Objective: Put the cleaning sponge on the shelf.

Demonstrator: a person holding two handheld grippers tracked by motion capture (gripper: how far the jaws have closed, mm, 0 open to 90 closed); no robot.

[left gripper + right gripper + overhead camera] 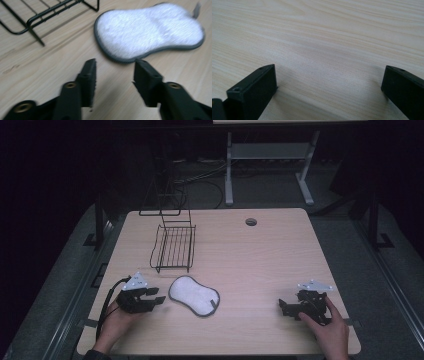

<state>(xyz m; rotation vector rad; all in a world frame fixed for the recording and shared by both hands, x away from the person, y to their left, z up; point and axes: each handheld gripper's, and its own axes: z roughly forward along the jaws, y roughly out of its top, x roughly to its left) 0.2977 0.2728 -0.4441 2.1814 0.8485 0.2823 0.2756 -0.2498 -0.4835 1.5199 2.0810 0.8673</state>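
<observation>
On the pale wood-grain table (260,255), a stiff black wire rack (173,247) stands at eleven o'clock. The fluffy white sponge pad (194,295) with grey edging lies flat just beyond my left gripper (156,299); it looks light and soft, so I judge its near rim best. Both my jaws gape wide, the right gripper (283,307) at four o'clock.

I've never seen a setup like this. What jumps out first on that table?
A white scrubbing pad with a grey rim lies flat near the table's front edge. The left tool sits open just beside it, not touching. A black wire rack stands behind, and the right tool rests open far off.
</observation>
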